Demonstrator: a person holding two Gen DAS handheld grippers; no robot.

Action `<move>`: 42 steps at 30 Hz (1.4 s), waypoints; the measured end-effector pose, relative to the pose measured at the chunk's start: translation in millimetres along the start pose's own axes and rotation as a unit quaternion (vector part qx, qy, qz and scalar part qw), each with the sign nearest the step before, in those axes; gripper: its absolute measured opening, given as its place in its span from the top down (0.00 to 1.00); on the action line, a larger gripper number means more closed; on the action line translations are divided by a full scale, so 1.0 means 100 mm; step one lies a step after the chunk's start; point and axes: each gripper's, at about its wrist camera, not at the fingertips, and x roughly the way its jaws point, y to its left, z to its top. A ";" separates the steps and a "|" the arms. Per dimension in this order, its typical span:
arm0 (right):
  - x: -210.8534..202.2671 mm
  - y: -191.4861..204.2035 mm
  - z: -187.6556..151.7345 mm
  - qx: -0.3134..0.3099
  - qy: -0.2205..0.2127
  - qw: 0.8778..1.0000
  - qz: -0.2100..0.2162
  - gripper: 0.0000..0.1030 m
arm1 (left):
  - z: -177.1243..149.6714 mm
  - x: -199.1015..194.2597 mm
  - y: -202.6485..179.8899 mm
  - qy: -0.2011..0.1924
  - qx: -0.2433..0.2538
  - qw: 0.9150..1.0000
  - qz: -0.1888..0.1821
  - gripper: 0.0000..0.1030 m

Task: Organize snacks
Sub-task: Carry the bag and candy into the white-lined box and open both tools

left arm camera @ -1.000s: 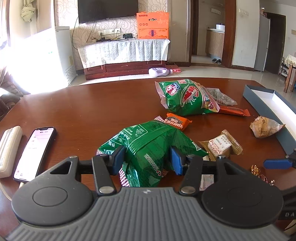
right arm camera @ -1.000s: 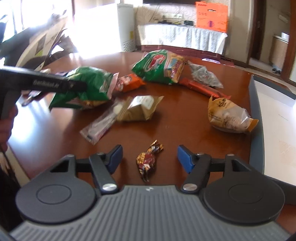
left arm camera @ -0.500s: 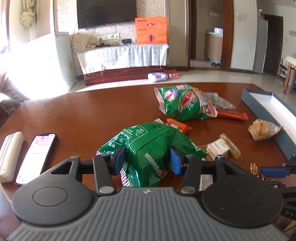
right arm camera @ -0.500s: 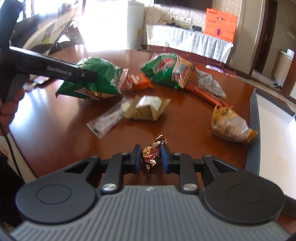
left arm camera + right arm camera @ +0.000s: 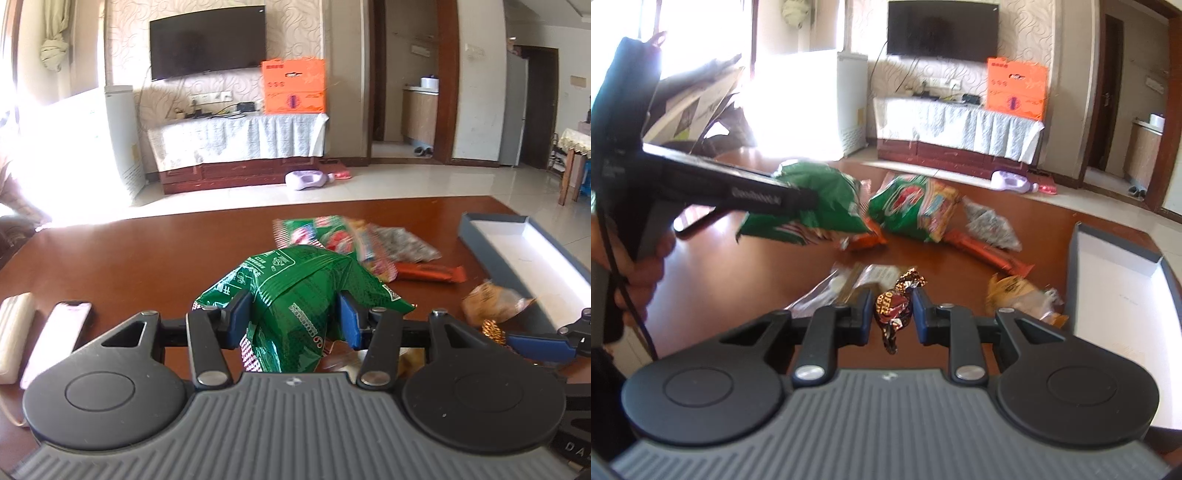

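My left gripper (image 5: 293, 319) is shut on a green snack bag (image 5: 295, 295) and holds it above the brown table (image 5: 147, 258); the right wrist view shows the same green snack bag (image 5: 820, 203) lifted clear of the wood. My right gripper (image 5: 891, 314) is shut on a small brown-and-gold wrapped candy (image 5: 892, 306), also off the table. A grey-walled white box (image 5: 1123, 280) lies at the right; the box (image 5: 524, 251) also shows in the left wrist view.
On the table lie a green-red chips bag (image 5: 916, 208), a silver packet (image 5: 991, 225), an orange bar (image 5: 990, 254), a tan pastry pack (image 5: 1019, 291), a small orange pack (image 5: 866, 242) and clear-wrapped snacks (image 5: 857, 280). A phone (image 5: 59, 339) and white case (image 5: 14, 328) rest at left.
The right gripper closed on the candy and lifted it off the table. The left gripper rose with the green bag, and both views tilted upward.
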 end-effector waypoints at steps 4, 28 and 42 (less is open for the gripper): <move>-0.11 -0.16 0.04 0.014 -0.020 0.999 -0.021 0.75 | 0.10 0.04 -0.31 -0.006 0.000 1.000 -0.020 0.46; -0.22 -1.42 -0.19 0.119 -0.026 0.980 -0.156 0.74 | 0.41 0.43 -2.21 -0.020 0.048 0.990 -0.134 0.45; -0.03 -1.71 -0.41 0.168 0.014 0.971 -0.169 0.74 | 0.55 0.89 -2.76 -0.012 0.057 0.981 -0.183 0.45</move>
